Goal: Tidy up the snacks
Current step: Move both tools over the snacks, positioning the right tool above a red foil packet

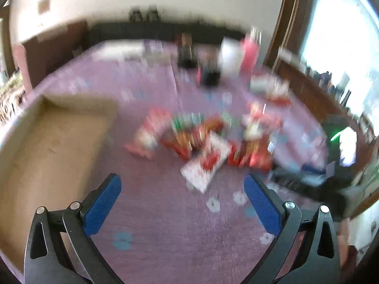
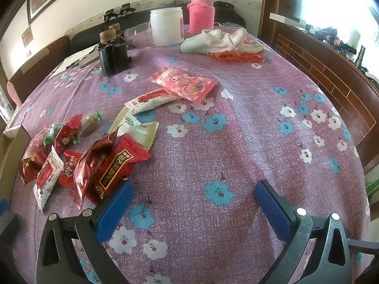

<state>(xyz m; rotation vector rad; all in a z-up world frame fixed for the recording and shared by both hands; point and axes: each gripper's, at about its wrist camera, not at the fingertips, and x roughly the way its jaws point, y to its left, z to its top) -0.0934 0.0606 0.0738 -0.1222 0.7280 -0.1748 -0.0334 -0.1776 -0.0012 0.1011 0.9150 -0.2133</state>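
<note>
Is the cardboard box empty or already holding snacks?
Empty, as far as the blurred left wrist view shows: the cardboard box has only bare brown floor inside.

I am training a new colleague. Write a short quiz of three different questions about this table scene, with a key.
1. True or false: the right gripper is closed on a snack packet.
2. Multiple choice: what lies directly on top of one end of the long white and red packet? A) the pink checked packet B) the white sock C) the white jar
3. Fill in: in the left wrist view, the cardboard box is to the ____ of the snack pile.

Key: 1 false, both grippers are open and empty; 2 A; 3 left.
</note>
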